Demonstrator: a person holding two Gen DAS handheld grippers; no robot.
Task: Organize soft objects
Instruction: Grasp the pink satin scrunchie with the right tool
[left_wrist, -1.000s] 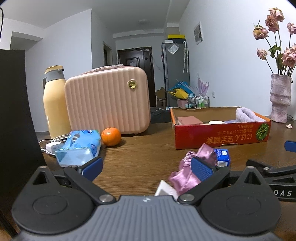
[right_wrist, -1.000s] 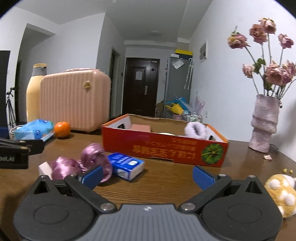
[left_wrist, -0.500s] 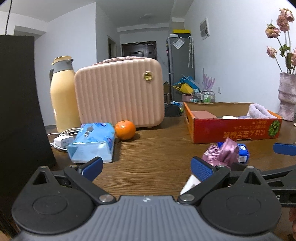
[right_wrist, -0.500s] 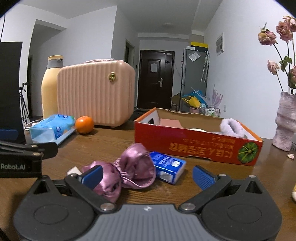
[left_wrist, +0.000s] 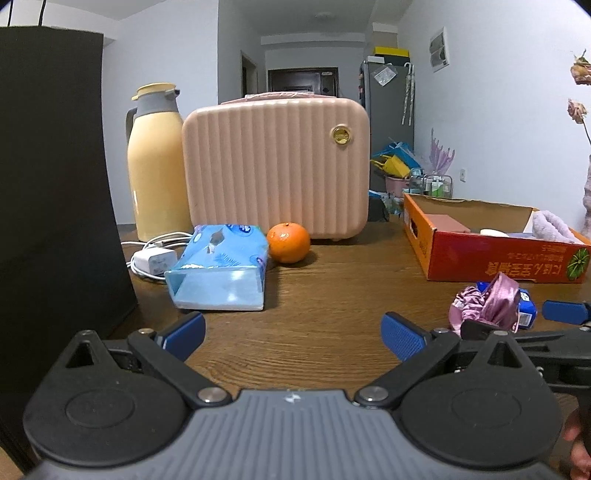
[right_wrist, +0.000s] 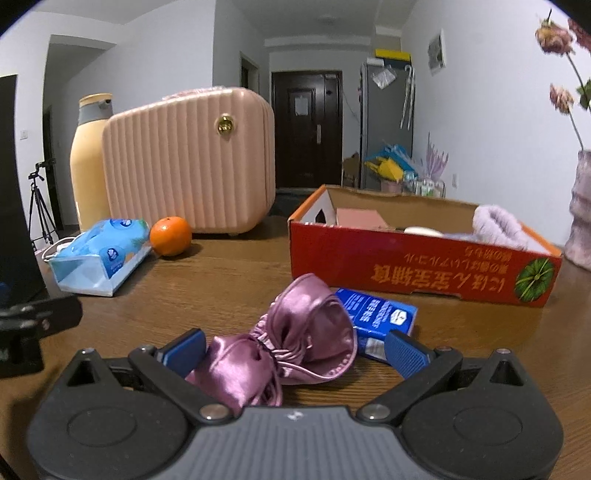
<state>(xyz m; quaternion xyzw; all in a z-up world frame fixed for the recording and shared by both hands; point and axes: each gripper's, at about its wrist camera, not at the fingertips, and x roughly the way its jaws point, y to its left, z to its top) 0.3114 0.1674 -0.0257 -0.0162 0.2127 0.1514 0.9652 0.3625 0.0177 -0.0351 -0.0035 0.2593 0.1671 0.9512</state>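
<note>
Lying on the wooden table (right_wrist: 229, 280), the pink satin scrunchie (right_wrist: 291, 339) sits right between the spread blue fingers of the right gripper (right_wrist: 293, 349); neither finger (right_wrist: 404, 352) looks pressed against the fabric, though the lower part of the scrunchie is hidden behind the gripper body, so contact there is hard to judge. A small blue tissue pack (right_wrist: 380, 314) lies just beside the scrunchie, tucked partly under its right edge. Behind them stands a red cardboard box (right_wrist: 417, 266), open at the top, with a fluffy lilac cloth (right_wrist: 498, 225) at its right end and a pink block (right_wrist: 358, 218) at its left end.

Over in the left wrist view, the left gripper (left_wrist: 293, 334) hovers above bare table with its fingers wide apart and nothing between them. Ahead of it lie a light blue pack of wipes (left_wrist: 221, 266) and an orange (left_wrist: 288, 242), just beside each other, with a pink ribbed case (left_wrist: 277, 166) and a yellow thermos jug (left_wrist: 155, 162) behind. A white charger (left_wrist: 153, 260) with its cable rests left of the wipes. From this side the scrunchie (left_wrist: 484, 302) shows to the right, near the box (left_wrist: 491, 254).
</note>
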